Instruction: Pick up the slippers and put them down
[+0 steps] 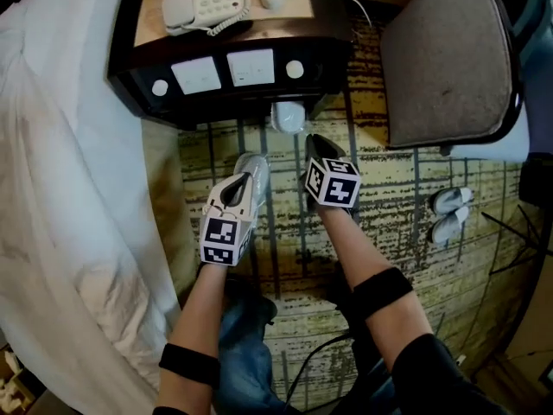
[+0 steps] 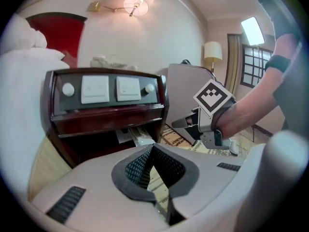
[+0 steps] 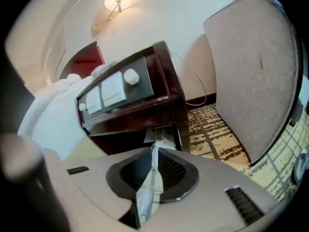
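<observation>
- Nightstand (image 1: 216, 76): a white wrapped pack (image 1: 288, 117), likely slippers, is seen under it; a loose pair (image 1: 451, 214) lies on the carpet (image 1: 389, 188) near the chair (image 1: 445, 59).
- Right gripper (image 1: 316, 145) is clenched on a thin clear plastic strip (image 3: 145, 197); left gripper (image 1: 252, 166) is clenched, empty.
- Pick-up is judged in hand; a firmer hold on the pack is needed next.

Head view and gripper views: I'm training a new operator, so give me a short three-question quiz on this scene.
1. True or false: the left gripper has its jaws shut on nothing.
2. The right gripper pinches: A) a phone cord, B) thin clear plastic wrap, C) a cushion?
3. Fill in: the loose pair of white slippers lies on the ____.
Key: 1 true; 2 B; 3 carpet.
</observation>
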Demonstrator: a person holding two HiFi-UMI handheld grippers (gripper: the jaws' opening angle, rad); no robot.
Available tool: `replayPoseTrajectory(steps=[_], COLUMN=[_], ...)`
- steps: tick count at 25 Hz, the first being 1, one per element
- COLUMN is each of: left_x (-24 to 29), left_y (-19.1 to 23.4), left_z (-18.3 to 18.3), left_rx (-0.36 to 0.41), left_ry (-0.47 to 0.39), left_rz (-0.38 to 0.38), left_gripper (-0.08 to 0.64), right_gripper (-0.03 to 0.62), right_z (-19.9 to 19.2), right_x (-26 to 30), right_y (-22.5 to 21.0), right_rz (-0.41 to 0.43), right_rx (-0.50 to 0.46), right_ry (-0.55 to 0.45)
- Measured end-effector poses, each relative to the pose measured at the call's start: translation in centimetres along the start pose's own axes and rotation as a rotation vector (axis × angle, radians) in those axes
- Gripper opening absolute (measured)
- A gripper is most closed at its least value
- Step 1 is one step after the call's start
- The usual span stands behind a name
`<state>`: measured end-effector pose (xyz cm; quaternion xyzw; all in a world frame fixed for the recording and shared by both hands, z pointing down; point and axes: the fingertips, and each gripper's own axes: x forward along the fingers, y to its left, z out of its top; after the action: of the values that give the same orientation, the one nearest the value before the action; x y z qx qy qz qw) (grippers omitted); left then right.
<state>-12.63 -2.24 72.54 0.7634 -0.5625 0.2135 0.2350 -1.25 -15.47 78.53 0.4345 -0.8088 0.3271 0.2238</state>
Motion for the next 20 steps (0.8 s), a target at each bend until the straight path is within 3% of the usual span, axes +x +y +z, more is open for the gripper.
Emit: replayPoseTrajectory(steps=[2,8,15,20], left_x=[-4.0,-16.0,-29.0,-36.2], left_y=[-1.3,-3.2,-6.4,-9.4], left_z=[2.9,13.6,26.2,32.0], left_rx=[-0.007,-0.046,-0.043,-0.029], left_ry=[0.012,0.010,-0.030,-0.057], left_rz=[-0.003,0.042,0.104,0.118], left_gripper=[0.003,0.003,0.003,0.003], right_gripper=[0.002,0.002,0.002,0.002], right_z=[2.0,10.0,20.0,24.0], right_x=[-4.6,-19.1,-35.6,-44.5], right_y=[1.5,7.5,14.9,18.1], right_rz=[0.012,0.084,0.259,0.372], right_rx=[-0.014,-0.105,-0.189,-0.294], right_ry=[0.016,0.044,0.036,0.041])
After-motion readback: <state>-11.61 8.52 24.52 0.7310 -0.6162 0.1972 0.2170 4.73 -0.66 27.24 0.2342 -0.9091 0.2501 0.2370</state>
